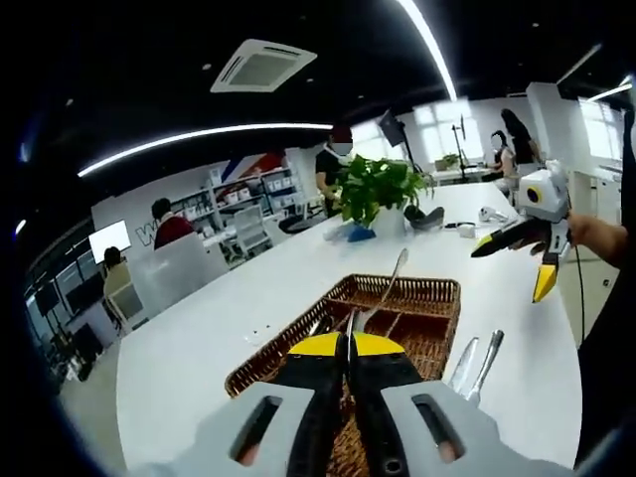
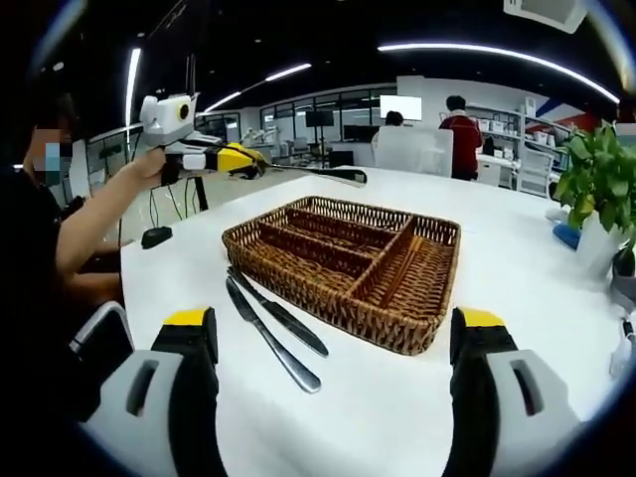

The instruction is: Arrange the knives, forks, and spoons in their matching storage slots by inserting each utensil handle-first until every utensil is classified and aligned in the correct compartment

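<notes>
A brown wicker tray with several compartments lies on the white table. My left gripper is shut on a thin metal utensil and holds it above the tray's near end; fork or spoon I cannot tell. Two knives lie side by side on the table, just beside the tray. My right gripper is open and holds nothing. It hovers near the table's edge, facing the tray and the knives.
A potted green plant stands on the table past the tray. A small black object lies near the table's edge. The person's arm reaches in behind the left gripper. People sit and stand at desks in the background.
</notes>
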